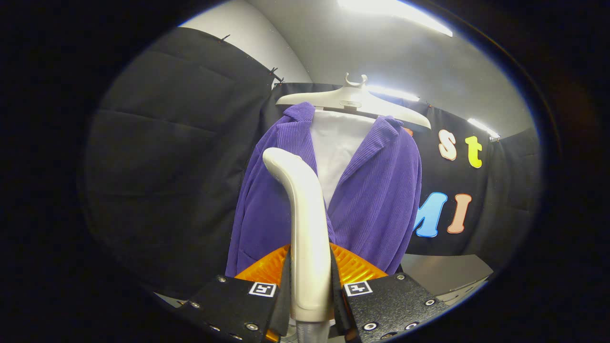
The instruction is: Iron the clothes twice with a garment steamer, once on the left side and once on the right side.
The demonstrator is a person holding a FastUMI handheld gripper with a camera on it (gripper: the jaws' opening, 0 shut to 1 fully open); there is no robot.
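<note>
A purple corduroy jacket (371,200) hangs on a white hanger (352,101) against the booth's black cloth wall, open over a white panel (338,147). My gripper (310,290) is shut on the white handle of the garment steamer (305,209), which stands upright between the fingers and curves toward the jacket's left lapel. The steamer's orange ribbed part (352,269) shows just beyond the fingers, in front of the jacket's lower front. The steamer's head is hidden behind its handle.
Black cloth walls (176,166) close in on the left and behind the jacket. A grey surface (443,269) lies low to the right of the jacket. Ceiling lights (395,14) glow above.
</note>
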